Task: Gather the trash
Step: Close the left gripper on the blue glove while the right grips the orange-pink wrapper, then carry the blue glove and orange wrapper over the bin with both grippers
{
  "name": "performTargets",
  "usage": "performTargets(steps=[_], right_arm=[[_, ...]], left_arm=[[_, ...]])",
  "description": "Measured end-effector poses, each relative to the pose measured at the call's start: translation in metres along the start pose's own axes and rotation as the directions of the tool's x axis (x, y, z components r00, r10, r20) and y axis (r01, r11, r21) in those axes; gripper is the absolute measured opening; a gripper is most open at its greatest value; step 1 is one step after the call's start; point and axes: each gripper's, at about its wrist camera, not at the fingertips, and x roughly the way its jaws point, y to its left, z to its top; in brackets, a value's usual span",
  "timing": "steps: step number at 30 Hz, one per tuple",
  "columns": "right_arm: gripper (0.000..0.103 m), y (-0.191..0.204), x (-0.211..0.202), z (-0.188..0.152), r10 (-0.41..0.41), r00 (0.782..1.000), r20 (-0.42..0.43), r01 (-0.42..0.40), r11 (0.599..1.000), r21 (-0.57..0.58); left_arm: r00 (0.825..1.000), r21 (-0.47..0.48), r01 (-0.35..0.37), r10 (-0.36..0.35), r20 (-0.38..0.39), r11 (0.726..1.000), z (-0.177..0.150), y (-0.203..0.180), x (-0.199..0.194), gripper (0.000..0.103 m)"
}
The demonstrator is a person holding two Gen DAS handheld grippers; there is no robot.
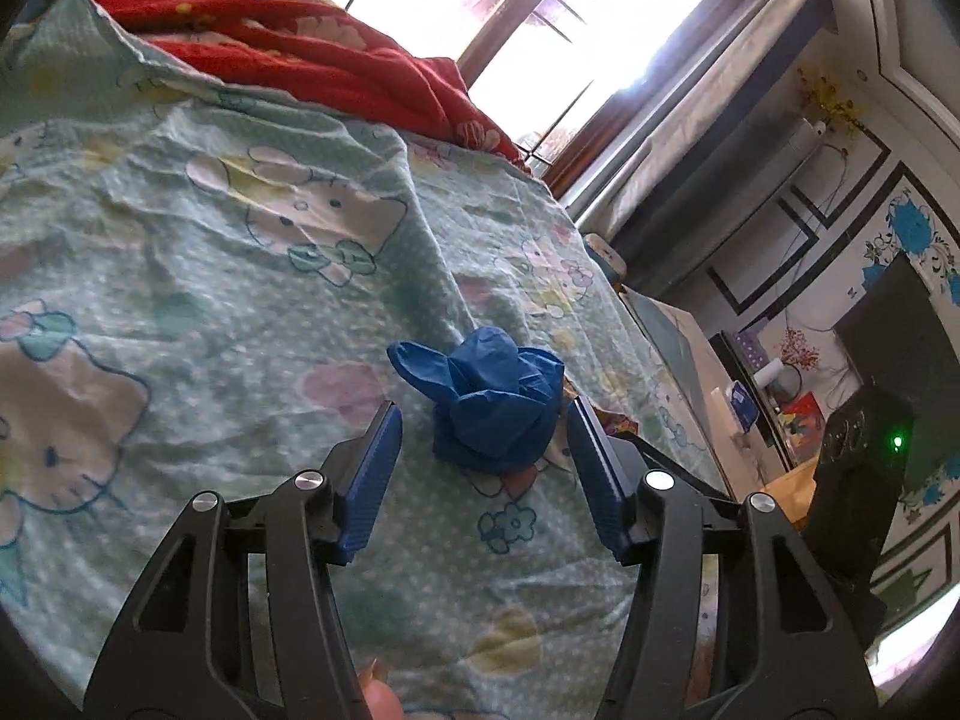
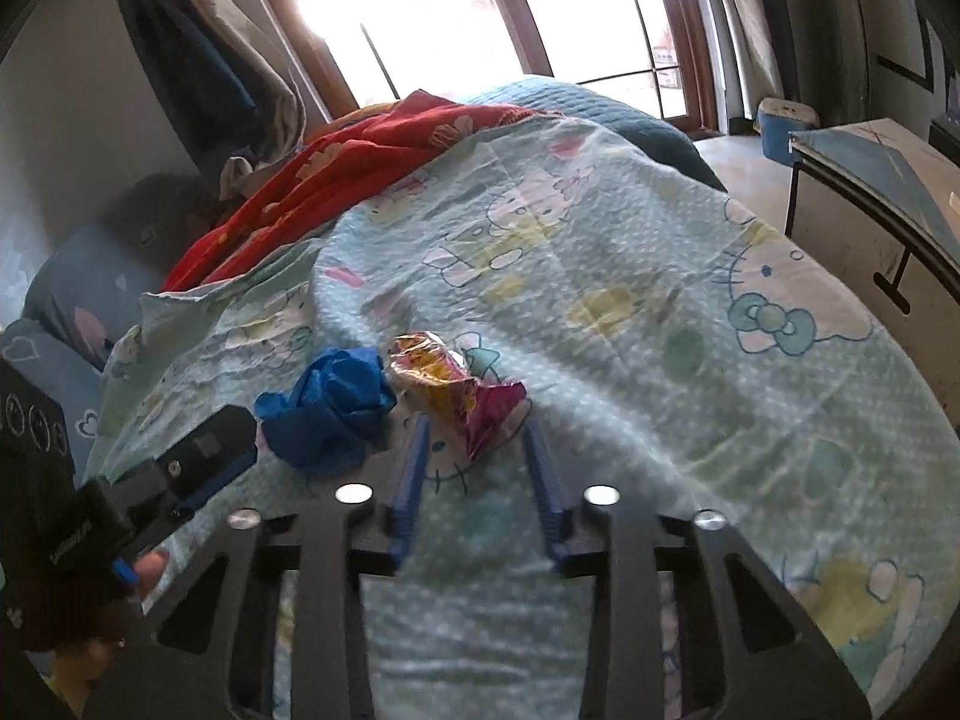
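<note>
A crumpled blue glove lies on the bed sheet. My left gripper is open, its blue pads on either side of the glove's near end, not touching it. In the right wrist view the same blue glove lies left of a crumpled red and yellow snack wrapper. My right gripper is open, its fingertips on either side of the wrapper's near end. The left gripper's body shows at the left of that view, beside the glove.
A red blanket is bunched at the far side of the bed, below a bright window. A table stands right of the bed. A cluttered desk and a dark screen sit beyond the bed's edge.
</note>
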Motion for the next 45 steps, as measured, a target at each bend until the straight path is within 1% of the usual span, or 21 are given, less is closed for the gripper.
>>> performTargets(steps=[1, 2, 5, 7, 8, 9, 10, 11, 12, 13, 16, 21, 23, 28, 32, 37, 45], right_arm=[[0.015, -0.001, 0.001, 0.0, 0.002, 1.0, -0.004, -0.002, 1.0, 0.005], [0.012, -0.003, 0.004, 0.001, 0.004, 1.0, -0.008, -0.004, 1.0, 0.016], [0.01, -0.006, 0.0, -0.002, -0.002, 1.0, 0.008, 0.002, 1.0, 0.027], [0.01, -0.009, -0.006, -0.005, -0.007, 1.0, 0.016, 0.007, 0.999, 0.034], [0.01, -0.01, -0.011, -0.008, -0.013, 1.0, 0.023, 0.012, 0.999, 0.033], [0.01, -0.012, -0.015, -0.011, -0.02, 0.999, 0.031, 0.019, 0.999, 0.03], [0.01, -0.012, -0.019, -0.013, -0.024, 0.999, 0.036, 0.023, 0.999, 0.029], [0.01, -0.014, -0.023, -0.016, -0.028, 0.999, 0.043, 0.027, 0.999, 0.026], [0.01, -0.015, -0.03, -0.02, -0.033, 0.998, 0.053, 0.031, 0.999, 0.022], [0.01, -0.016, -0.033, -0.022, -0.037, 0.998, 0.057, 0.036, 0.999, 0.02], [0.01, -0.018, -0.044, -0.032, -0.055, 0.996, 0.071, 0.053, 0.998, 0.018], [0.009, -0.023, -0.063, -0.046, -0.088, 0.991, 0.097, 0.087, 0.996, 0.017], [0.009, -0.025, -0.069, -0.05, -0.099, 0.989, 0.107, 0.098, 0.995, 0.015], [0.009, -0.033, -0.092, -0.06, -0.122, 0.983, 0.137, 0.118, 0.992, 0.036], [0.009, -0.043, -0.112, -0.066, -0.139, 0.978, 0.156, 0.129, 0.989, 0.074], [0.009, -0.053, -0.135, -0.071, -0.162, 0.969, 0.185, 0.147, 0.985, 0.093], [0.009, -0.075, -0.166, -0.079, -0.207, 0.956, 0.209, 0.186, 0.976, 0.115]], left_arm=[[1.0, -0.013, 0.005, -0.005, -0.006, 1.0, 0.0, 0.001, 0.003, 0.049], [1.0, -0.025, 0.006, -0.007, -0.012, 1.0, 0.0, 0.002, 0.005, 0.049], [1.0, -0.067, 0.012, -0.014, -0.017, 0.998, 0.002, 0.007, 0.011, 0.047], [1.0, -0.083, 0.012, -0.013, -0.016, 0.996, 0.004, 0.01, 0.014, 0.04], [1.0, -0.092, 0.014, -0.016, -0.015, 0.996, 0.004, 0.011, 0.015, 0.038], [1.0, -0.1, 0.018, -0.02, -0.016, 0.995, 0.005, 0.012, 0.017, 0.033], [0.999, -0.103, 0.027, -0.03, -0.021, 0.994, 0.004, 0.013, 0.018, 0.022], [0.999, -0.106, 0.034, -0.037, -0.026, 0.994, 0.003, 0.013, 0.019, 0.017], [0.998, -0.107, 0.041, -0.044, -0.033, 0.993, 0.002, 0.013, 0.02, 0.016], [0.998, -0.104, 0.046, -0.05, -0.036, 0.994, 0.0, 0.011, 0.02, 0.011], [0.996, -0.088, 0.073, -0.078, -0.048, 0.993, -0.005, 0.006, 0.018, 0.007], [0.992, -0.033, 0.105, -0.107, -0.063, 0.994, -0.017, -0.009, 0.009, 0.005], [0.992, -0.009, 0.106, -0.107, -0.068, 0.994, -0.021, -0.015, 0.006, 0.005], [0.992, 0.096, 0.112, -0.105, -0.072, 0.989, -0.034, -0.039, -0.003, 0.005], [0.99, 0.166, 0.133, -0.122, -0.076, 0.977, -0.043, -0.057, -0.01, 0.005], [0.989, 0.245, 0.143, -0.128, -0.078, 0.959, -0.053, -0.077, -0.018, 0.005], [0.981, 0.315, 0.192, -0.17, -0.097, 0.929, -0.069, -0.103, -0.028, 0.005]])
